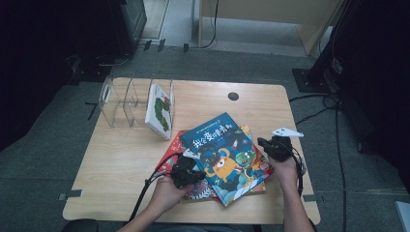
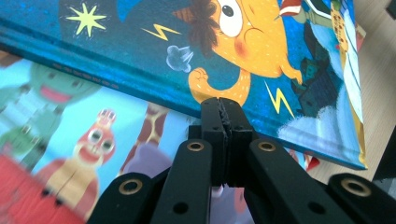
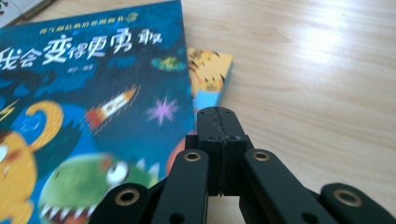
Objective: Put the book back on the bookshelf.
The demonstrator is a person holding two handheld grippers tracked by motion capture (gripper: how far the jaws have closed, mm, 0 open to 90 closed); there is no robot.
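A blue picture book (image 1: 223, 154) with an orange monster on its cover tops a stack of several books near the table's front middle. My left gripper (image 1: 196, 173) is shut and empty at the book's left edge. In the left gripper view its tips (image 2: 223, 103) sit at the blue book's spine (image 2: 116, 79), above a lower book with cartoon animals (image 2: 70, 154). My right gripper (image 1: 263, 143) is shut and empty by the stack's right side. Seen from the right gripper view, the tips (image 3: 219, 114) hover beside the blue cover (image 3: 93, 93) and an orange book corner (image 3: 210, 70).
A clear plastic book rack (image 1: 123, 101) stands at the table's back left, holding one upright white book (image 1: 159, 110) with green and red art. The wooden table (image 1: 125, 159) has a round cable hole (image 1: 233, 95) at the back. Cables trail on the grey floor to the right.
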